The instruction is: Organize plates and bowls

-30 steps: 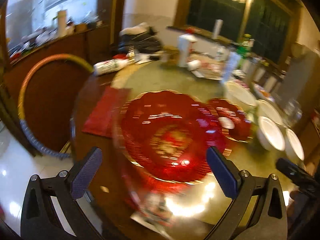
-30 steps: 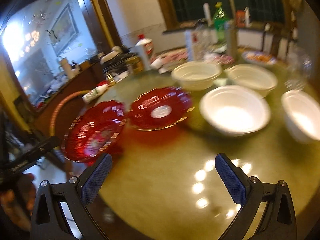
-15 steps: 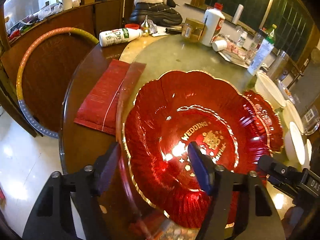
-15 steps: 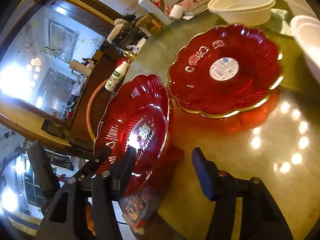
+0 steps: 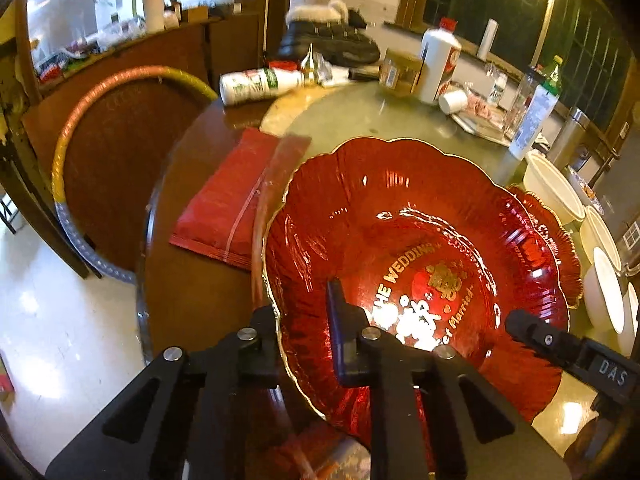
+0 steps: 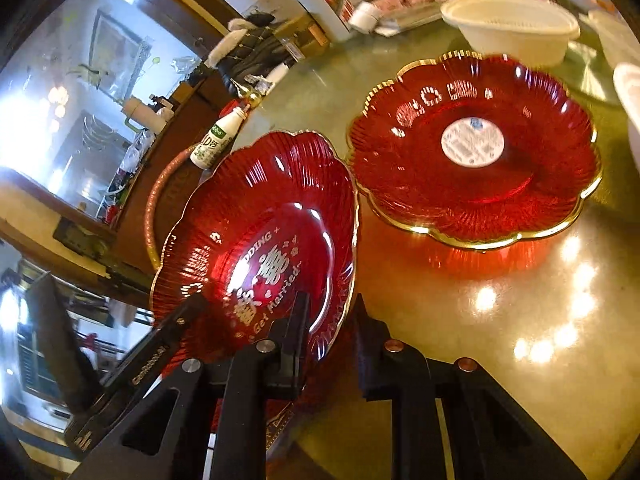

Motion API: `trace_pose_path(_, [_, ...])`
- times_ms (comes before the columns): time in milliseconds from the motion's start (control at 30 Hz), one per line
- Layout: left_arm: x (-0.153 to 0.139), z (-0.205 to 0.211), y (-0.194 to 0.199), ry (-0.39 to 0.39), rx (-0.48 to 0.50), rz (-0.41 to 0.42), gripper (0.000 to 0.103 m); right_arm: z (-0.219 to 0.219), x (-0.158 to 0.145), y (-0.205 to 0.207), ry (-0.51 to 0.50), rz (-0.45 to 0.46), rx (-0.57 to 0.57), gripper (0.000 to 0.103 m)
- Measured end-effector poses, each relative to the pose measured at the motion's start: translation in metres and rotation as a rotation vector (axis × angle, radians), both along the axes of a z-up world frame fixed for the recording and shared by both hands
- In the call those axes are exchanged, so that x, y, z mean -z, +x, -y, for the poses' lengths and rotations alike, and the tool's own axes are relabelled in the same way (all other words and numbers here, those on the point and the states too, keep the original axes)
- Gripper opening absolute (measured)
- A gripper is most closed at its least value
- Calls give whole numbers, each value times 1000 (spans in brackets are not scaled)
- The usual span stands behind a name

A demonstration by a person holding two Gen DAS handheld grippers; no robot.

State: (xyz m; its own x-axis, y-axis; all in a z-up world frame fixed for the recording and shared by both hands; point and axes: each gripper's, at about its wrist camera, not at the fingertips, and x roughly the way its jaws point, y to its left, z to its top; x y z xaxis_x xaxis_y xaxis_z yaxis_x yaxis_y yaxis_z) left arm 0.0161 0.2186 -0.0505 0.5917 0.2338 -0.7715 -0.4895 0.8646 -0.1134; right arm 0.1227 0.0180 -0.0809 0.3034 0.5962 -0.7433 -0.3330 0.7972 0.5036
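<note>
Both grippers (image 5: 306, 320) (image 6: 330, 316) apparently closing

1. I see a round table (image 5: 192, 300) with a dark wood rim and a glossy greenish top reflecting ceiling lights.
2. Behind it stands a wooden sideboard (image 5: 168, 48).
3. Dark gridded windows (image 5: 520, 8) line the far wall.
4. The floor (image 5: 60, 320) is pale and shiny.

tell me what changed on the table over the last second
Both claws came in from open and are closing on the near red plate: the left claw on its left rim, the right claw on its right rim. The second red plate and the white bowl stayed where they were.
</note>
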Motion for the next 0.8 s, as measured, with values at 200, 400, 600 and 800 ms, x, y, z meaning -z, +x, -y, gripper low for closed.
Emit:
trace_pose_path(200, [-26,-3,-21,12,-24,67,15,-1,-25,-10,14,83,-28,17])
trace_pose_path(400, [-26,-9,-27,6,-36,74,15,-8,-35,-19,2,113,-56,17])
trace_pose_path(600, [-8,-11,-27,-20,-34,30,15,-18,-20,-19,-22,81,-61,17])
trace_pose_path(800, [0,-8,-24,-34,-20,16,15,-15,-10,-20,-38,65,-46,17])
